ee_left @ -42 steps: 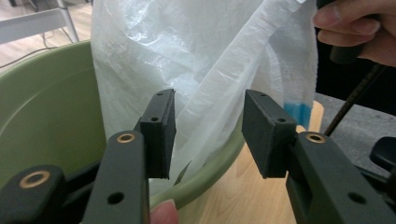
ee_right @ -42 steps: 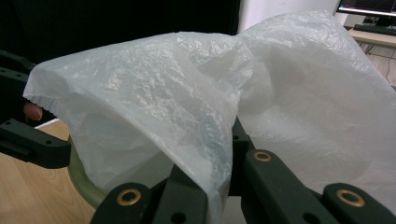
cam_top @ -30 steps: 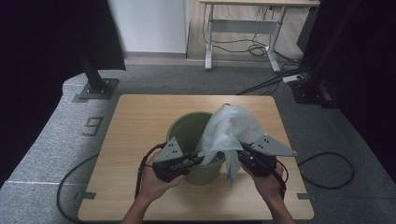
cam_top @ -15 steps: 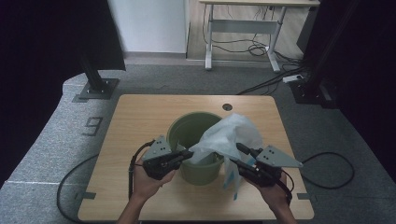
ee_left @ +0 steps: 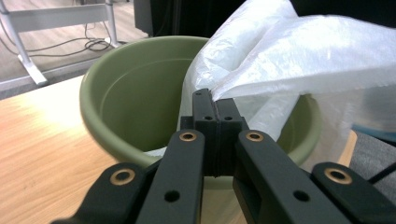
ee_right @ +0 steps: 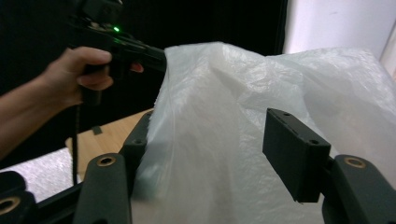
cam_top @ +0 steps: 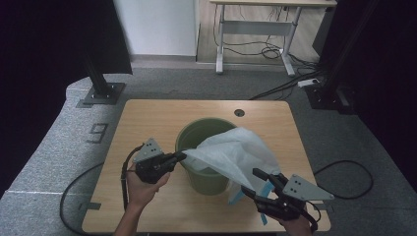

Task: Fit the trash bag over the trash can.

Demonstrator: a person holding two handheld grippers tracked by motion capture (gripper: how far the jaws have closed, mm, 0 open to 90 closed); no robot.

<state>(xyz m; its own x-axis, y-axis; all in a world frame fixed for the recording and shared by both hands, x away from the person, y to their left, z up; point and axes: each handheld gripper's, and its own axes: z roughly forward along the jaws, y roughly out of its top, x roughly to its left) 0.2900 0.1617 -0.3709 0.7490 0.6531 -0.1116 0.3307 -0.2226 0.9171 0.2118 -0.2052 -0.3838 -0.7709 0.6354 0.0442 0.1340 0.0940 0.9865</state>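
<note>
A green bucket (cam_top: 204,147) stands in the middle of the wooden table (cam_top: 147,118). A white plastic bag (cam_top: 236,155) drapes over the bucket's right rim and hangs down its near side. My left gripper (cam_top: 179,157) is shut on the bag's left edge, just left of the rim; in the left gripper view its jaws (ee_left: 216,100) pinch the film of the bag (ee_left: 303,51) above the bucket (ee_left: 135,84). My right gripper (cam_top: 252,183) is near the right front edge. Its jaws have just been opening, and loose bag (ee_right: 224,93) lies between them (ee_right: 217,135) unpressed.
A blue strip (cam_top: 236,196) of the bag hangs near the table's front. A small round hole (cam_top: 239,112) is at the table's far edge. Cables trail off both near corners. A black stand base (cam_top: 101,93) sits on the floor at far left.
The left gripper has drawn the bag's edge to the left. The right gripper has moved right and toward the near edge, and its jaws have opened off the bag. The bag has sunk lower.
</note>
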